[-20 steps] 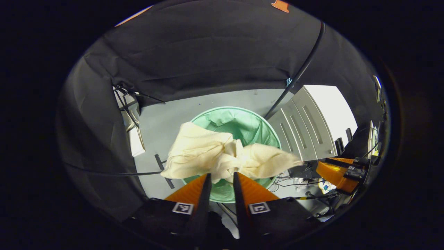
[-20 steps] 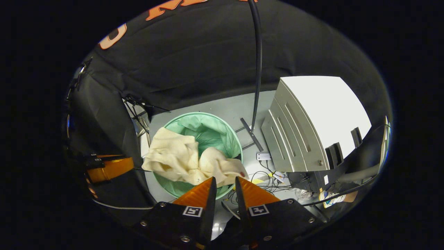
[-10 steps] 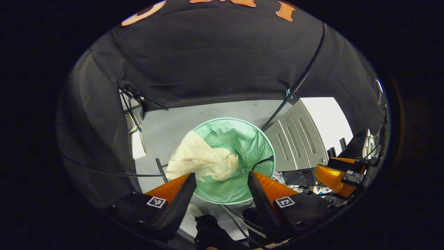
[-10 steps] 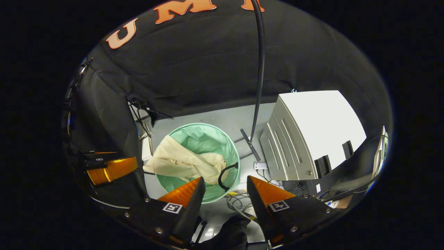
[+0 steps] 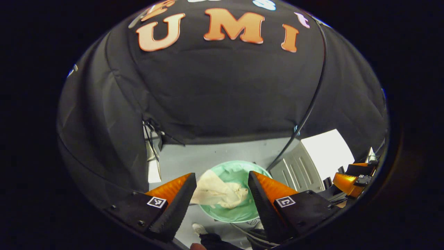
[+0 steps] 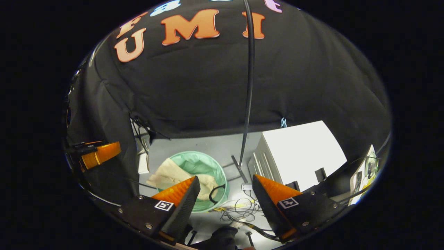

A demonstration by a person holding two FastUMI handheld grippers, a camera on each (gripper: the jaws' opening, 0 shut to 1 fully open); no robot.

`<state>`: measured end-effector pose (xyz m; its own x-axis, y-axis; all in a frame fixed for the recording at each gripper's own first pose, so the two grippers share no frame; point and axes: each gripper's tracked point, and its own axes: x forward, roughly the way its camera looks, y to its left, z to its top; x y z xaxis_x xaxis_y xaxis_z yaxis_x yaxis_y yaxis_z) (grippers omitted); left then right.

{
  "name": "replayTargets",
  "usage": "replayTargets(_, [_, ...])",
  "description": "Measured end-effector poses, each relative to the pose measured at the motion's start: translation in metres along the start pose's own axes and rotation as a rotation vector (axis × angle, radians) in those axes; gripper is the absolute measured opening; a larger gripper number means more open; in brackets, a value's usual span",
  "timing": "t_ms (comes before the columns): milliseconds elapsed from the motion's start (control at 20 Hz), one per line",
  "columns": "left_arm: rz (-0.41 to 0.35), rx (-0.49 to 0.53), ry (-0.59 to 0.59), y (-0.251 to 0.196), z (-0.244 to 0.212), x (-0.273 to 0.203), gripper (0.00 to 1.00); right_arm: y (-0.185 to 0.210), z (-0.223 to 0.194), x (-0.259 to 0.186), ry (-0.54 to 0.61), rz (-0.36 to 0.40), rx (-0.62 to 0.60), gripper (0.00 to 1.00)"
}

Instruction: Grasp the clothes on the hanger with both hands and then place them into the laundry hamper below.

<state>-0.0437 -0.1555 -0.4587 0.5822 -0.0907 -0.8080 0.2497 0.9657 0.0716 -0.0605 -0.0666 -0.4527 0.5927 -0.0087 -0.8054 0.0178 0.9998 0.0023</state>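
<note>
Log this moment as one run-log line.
left tool: open | right tool: open | cream garment: draped over hamper rim, partly inside

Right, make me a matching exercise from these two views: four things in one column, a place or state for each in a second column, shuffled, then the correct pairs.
Things
1. cream garment
2. laundry hamper
3. white cabinet
4. left tool

Places or states
A. stands on the grey floor, green-lined
B. open, holding nothing
C. draped over the hamper's rim, partly inside
D. beside the hamper, past the black pole

Pairs: 1-C, 2-A, 3-D, 4-B
</note>
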Motion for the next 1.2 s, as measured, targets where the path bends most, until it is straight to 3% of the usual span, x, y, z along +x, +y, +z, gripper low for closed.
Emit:
replayTargets(200, [-0.020,-0.044,-0.138,-0.003,0.045,-0.050,0.98,-0.008,0.066,-0.054,-0.151,0.006,0.021,0.94])
replayTargets(450, [0.012,-0.070,-0.269,0.018,0.087,-0.113,0.98,-0.021,0.110,-0.104,-0.273,0.010,0.023,0.94])
replayTargets(850, [0.155,-0.078,-0.532,0.068,0.166,-0.211,0.95,-0.038,0.192,-0.186,-0.510,-0.017,-0.026,0.93])
replayTargets(1050, [0.208,-0.096,-0.660,0.090,0.207,-0.259,1.00,-0.049,0.243,-0.236,-0.646,-0.021,-0.048,0.93])
replayTargets(1100, [0.222,-0.100,-0.691,0.094,0.211,-0.271,0.94,-0.052,0.254,-0.246,-0.679,-0.021,-0.048,0.93])
replayTargets(1200, [0.246,-0.107,-0.754,0.101,0.219,-0.297,0.94,-0.056,0.273,-0.266,-0.739,-0.016,-0.046,0.93])
